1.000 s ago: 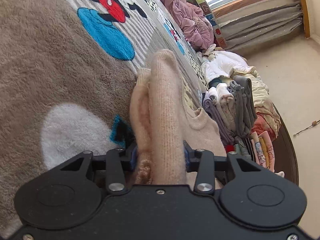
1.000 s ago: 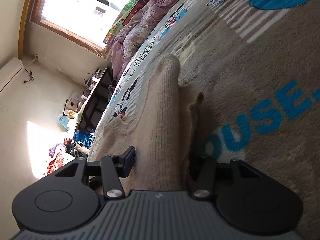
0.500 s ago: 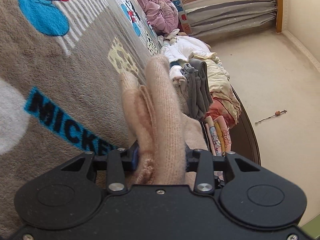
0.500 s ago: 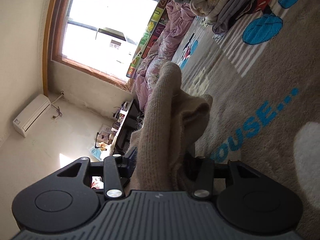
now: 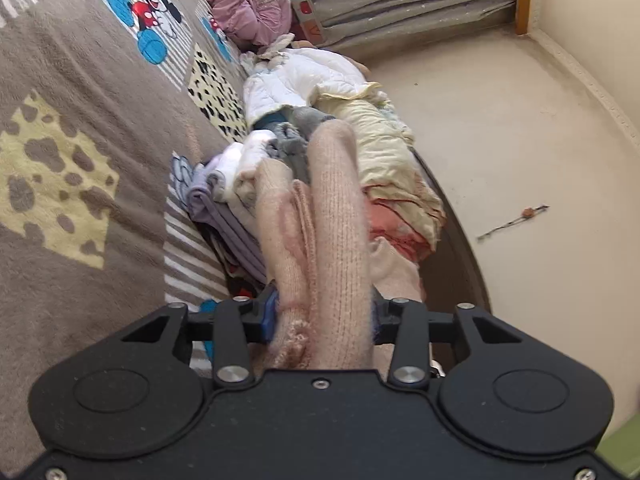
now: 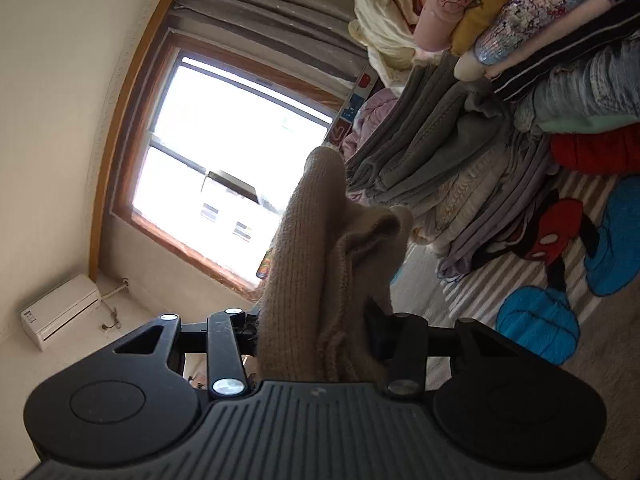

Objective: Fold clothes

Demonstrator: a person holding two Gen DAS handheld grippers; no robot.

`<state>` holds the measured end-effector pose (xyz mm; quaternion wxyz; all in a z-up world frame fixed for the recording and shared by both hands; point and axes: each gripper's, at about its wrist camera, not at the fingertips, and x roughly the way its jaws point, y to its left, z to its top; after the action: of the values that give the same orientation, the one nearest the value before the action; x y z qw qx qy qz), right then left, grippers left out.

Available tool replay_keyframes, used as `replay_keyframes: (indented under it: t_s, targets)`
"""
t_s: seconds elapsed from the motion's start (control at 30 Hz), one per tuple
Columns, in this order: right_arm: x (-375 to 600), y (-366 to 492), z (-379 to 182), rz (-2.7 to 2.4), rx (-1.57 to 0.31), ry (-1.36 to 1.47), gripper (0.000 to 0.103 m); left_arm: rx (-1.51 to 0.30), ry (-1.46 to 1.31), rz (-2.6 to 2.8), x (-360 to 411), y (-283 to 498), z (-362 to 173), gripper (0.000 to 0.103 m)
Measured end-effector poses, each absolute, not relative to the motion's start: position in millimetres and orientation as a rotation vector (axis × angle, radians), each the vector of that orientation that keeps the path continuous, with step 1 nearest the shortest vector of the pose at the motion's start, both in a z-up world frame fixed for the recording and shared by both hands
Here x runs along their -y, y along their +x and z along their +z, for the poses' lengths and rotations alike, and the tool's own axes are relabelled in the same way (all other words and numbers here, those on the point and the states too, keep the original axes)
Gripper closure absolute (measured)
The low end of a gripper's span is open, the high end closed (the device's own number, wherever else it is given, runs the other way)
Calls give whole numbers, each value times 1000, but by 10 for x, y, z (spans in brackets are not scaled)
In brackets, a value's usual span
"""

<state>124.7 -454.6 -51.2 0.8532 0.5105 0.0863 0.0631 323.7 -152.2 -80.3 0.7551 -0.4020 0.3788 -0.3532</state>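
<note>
My left gripper is shut on a folded beige-pink knit sweater, which sticks out forward between the jaws. It is held in the air close to a pile of folded clothes at the bed's edge. My right gripper is shut on the same sweater, bunched and upright between its jaws. The stack of folded clothes is close on its right.
A brown Mickey Mouse blanket covers the bed. A pink quilt lies at its far end. White and cream garments lie along the bed edge above the bare floor. A bright window and curtains are behind.
Both grippers lifted the sweater off the blanket and carried it toward the pile of folded clothes, which is now much closer in both views.
</note>
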Motion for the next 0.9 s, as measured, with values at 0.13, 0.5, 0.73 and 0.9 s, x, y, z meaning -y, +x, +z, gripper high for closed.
replay_keyframes:
  t_s: [0.13,0.5,0.73,0.9]
  targets:
    - [4865,1435,-1042,-196,-361,1073,26,-1066,-797,-553,1588,3256,-1675,40]
    - [3946,832,-1387,-161,-506,857,21,-977,-691,-622,884,1965,-1727,30]
    - [3429,337,-946,-137,-563,706,2,-915,-536,-514,784,1440,-1408,13]
    - [3183,119,-440,-146,-546,558,0,-711,-260,-451,963,1108,-717,0]
